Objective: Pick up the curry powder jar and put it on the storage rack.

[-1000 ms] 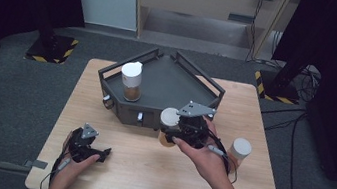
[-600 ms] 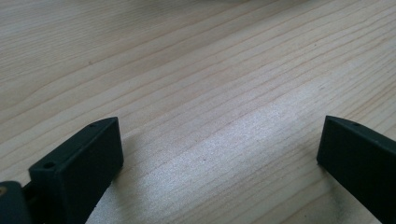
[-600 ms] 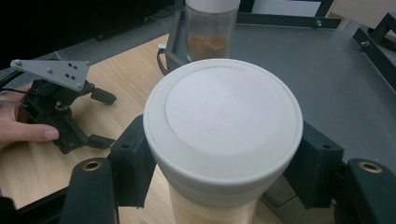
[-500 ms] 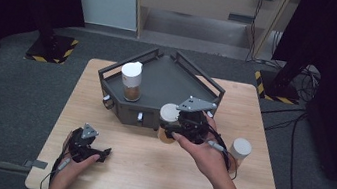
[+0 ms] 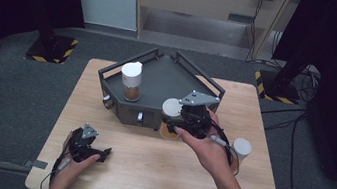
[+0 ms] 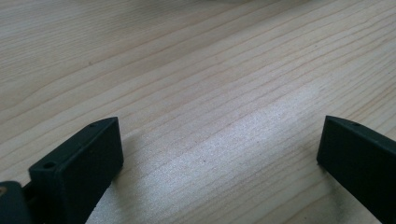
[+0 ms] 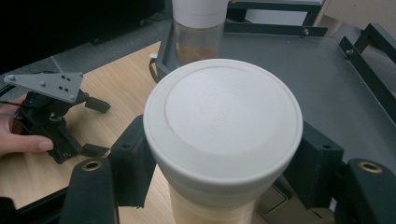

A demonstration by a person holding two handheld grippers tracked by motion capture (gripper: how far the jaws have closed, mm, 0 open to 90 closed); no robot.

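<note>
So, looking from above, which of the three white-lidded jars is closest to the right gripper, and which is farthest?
1. Held jar, clamped in the right gripper, at the tray's front edge.
2. Table jar, standing at the table's right edge.
3. Tray jar, standing inside the dark tray, at its left.

The right claw [image 5: 176,122] is reaching forward on an outstretched forearm, its jaws clamping from both sides. The left claw [image 5: 103,154] is lying low near the person's edge, jaws standing wide apart, the left hand [image 5: 69,166] gripping its body.
</note>
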